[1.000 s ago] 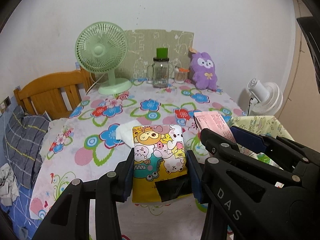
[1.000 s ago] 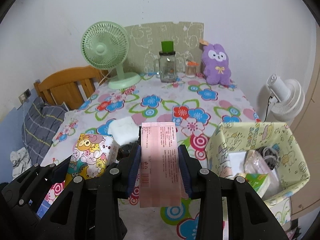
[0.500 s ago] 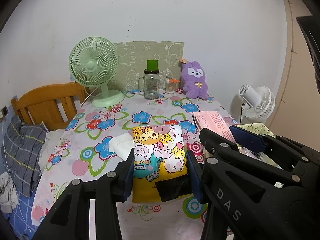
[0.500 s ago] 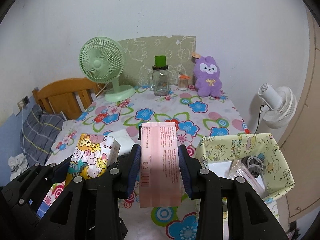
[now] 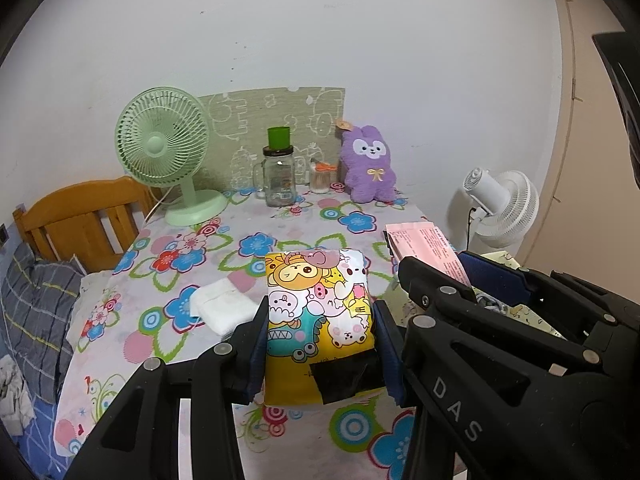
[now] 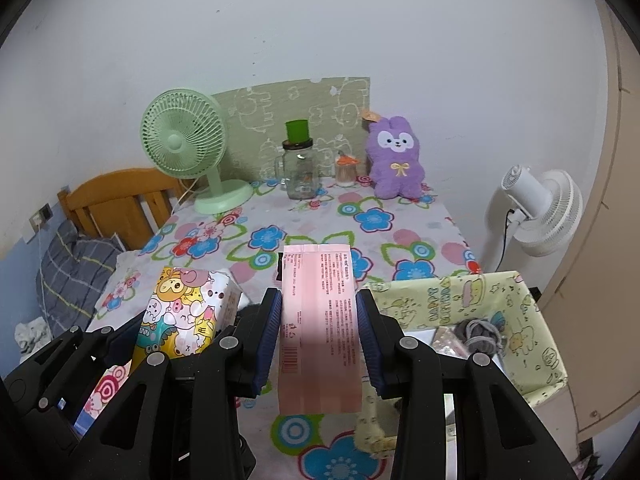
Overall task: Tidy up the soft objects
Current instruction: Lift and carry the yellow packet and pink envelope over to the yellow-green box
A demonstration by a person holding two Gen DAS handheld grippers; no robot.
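Note:
My left gripper (image 5: pixel 320 320) is shut on a yellow cartoon-print tissue pack (image 5: pixel 318 308) and holds it above the floral table (image 5: pixel 192 252). The pack also shows in the right wrist view (image 6: pixel 180 312). My right gripper (image 6: pixel 318 320) is shut on a pink soft pack (image 6: pixel 318 328), held above the table next to a yellow patterned box (image 6: pixel 516 312). The pink pack also shows in the left wrist view (image 5: pixel 428 244). A white folded cloth (image 5: pixel 222 308) lies on the table. A purple plush bunny (image 6: pixel 396 164) stands at the back.
A green desk fan (image 6: pixel 188 148), a glass jar with a green lid (image 6: pixel 300 168) and a small container (image 6: pixel 346 170) stand at the back. A white fan (image 6: pixel 540 208) is right of the table. A wooden bed frame (image 6: pixel 116 200) is at the left. The box holds several items.
Both grippers have risen and pulled back from the table with their packs. The table and the box look lower and farther away.

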